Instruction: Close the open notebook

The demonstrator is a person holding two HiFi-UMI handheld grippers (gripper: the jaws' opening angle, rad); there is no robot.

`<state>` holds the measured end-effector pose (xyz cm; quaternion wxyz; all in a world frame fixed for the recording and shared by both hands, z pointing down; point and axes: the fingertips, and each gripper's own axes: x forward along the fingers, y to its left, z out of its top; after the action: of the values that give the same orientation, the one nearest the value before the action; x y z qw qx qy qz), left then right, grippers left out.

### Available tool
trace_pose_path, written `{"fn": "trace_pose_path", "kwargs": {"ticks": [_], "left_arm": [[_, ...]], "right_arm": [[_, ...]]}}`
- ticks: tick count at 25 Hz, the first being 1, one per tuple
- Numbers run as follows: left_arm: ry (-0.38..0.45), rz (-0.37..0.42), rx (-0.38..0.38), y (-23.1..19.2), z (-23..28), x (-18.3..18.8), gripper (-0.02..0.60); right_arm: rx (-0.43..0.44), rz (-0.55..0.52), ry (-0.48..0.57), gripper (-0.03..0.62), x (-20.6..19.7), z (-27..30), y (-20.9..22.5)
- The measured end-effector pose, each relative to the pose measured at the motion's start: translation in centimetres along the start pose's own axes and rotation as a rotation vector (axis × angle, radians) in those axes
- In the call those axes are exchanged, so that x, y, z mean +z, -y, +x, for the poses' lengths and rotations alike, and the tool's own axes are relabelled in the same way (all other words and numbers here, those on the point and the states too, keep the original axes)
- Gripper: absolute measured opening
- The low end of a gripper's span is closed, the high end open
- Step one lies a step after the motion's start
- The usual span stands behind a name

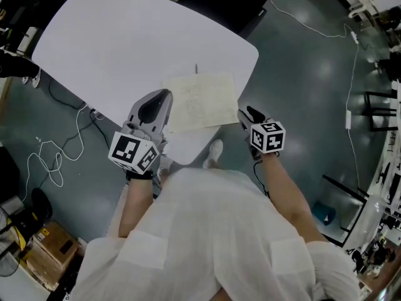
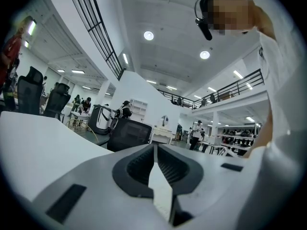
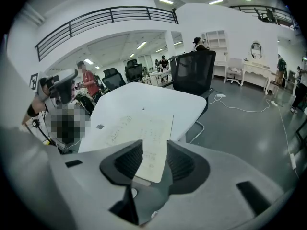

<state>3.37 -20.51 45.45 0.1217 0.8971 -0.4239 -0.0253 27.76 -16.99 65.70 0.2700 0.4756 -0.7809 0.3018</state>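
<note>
The left gripper [image 1: 163, 99] lies level along the left edge of the notebook [image 1: 203, 102]. Its jaw tips are drawn together, with a white sliver of page pinched between them. The notebook lies open and flat on the near right part of the white table [image 1: 125, 42]. The right gripper [image 1: 246, 115] tilts downward with its jaws wide. The notebook's near right corner sits between them, and the pads are clear of it.

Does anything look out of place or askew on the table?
The open notebook lies at the white table's near rim, and its near right corner seems to overhang it, between the right gripper's open jaws. Nothing looks spilled or damaged.
</note>
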Motion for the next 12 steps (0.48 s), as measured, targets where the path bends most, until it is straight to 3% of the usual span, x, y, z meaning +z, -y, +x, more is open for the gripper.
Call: {"fn": "trace_pose_path", "kwargs": {"ticks": [12], "left_arm": [[-0.018,-0.012,0.004,0.2,1.3,-0.6,0.023]], "right_arm": [[0.035,0.070,-0.122,0.166,-3.5,3.0,0.7]]}}
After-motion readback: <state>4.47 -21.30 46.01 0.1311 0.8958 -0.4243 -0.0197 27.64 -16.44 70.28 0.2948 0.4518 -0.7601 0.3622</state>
